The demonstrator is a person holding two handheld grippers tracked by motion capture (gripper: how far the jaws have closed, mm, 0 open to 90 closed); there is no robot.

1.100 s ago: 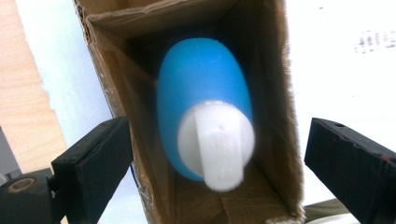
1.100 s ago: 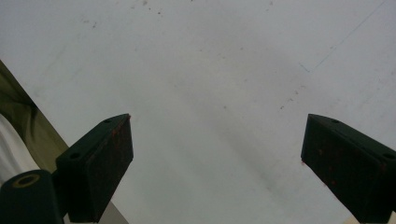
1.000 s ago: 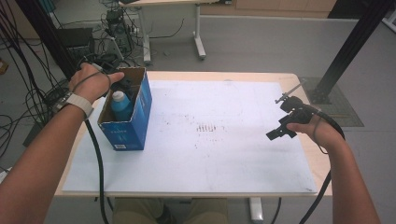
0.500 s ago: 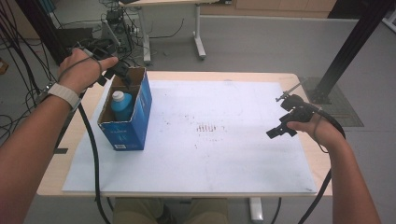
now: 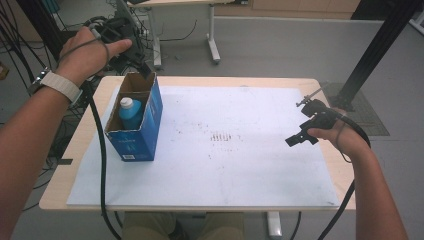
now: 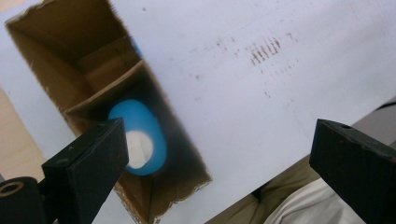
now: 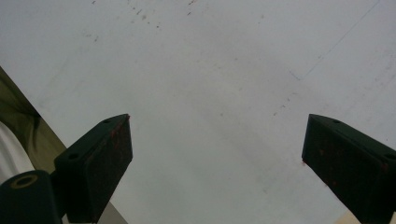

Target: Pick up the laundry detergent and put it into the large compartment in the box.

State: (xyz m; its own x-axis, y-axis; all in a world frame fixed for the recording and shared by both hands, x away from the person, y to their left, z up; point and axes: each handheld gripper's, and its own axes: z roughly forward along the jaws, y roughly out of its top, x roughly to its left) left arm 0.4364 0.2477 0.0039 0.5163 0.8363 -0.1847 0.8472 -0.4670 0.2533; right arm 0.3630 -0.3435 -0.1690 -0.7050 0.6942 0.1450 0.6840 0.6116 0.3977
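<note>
Here the left gripper (image 5: 131, 47) hangs above the far end of the box (image 5: 142, 132), its jaws spread wide with nothing between them; they have just been opening. The bottle (image 5: 131, 114) stands inside the box at the table's (image 5: 210, 82) left side. In the left gripper view one jaw covers part of the bottle (image 6: 144, 135), and only its cap and shoulders can be made out. The right gripper (image 5: 300, 140) hovers over the white sheet (image 5: 240, 170), jaws spread and empty.
</note>
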